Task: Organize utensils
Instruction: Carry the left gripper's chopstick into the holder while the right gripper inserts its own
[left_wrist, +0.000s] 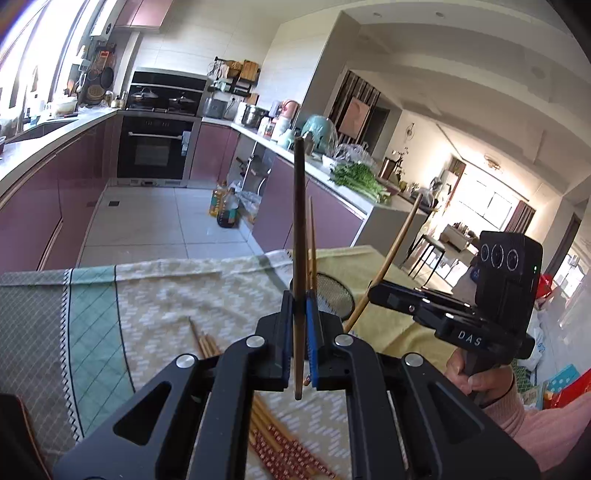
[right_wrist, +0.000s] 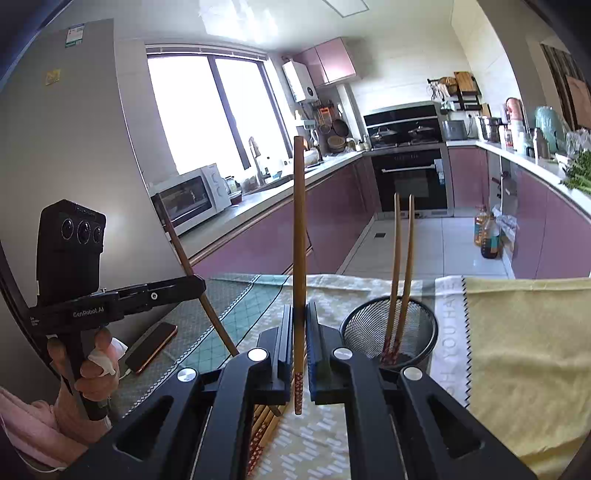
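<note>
My left gripper (left_wrist: 300, 328) was clamped shut on a single dark brown chopstick (left_wrist: 300, 236), which stood nearly upright between the pads, its lower end poking out below the jaws. My right gripper (right_wrist: 300, 332) was likewise closed tight on a lighter chopstick (right_wrist: 299, 258), upright too, with its red patterned end (right_wrist: 298, 393) hanging beneath the fingers. Both were lifted clear of the table. Just beyond my right gripper, and a little to its right, sat the black mesh holder (right_wrist: 424, 332) with two chopsticks (right_wrist: 402, 258) already standing in it, leaning side by side. The rest of the chopsticks (left_wrist: 280, 446) lay in a loose bundle on the patterned cloth (left_wrist: 166, 295) right under my grippers. A yellow towel (right_wrist: 524, 350) covered the table on the holder's far right. A phone (right_wrist: 151, 347) lay on the cloth near my left hand (right_wrist: 88, 373). From the left view I saw my right hand (left_wrist: 480, 376) gripping its handle, its chopstick slanting up.
</note>
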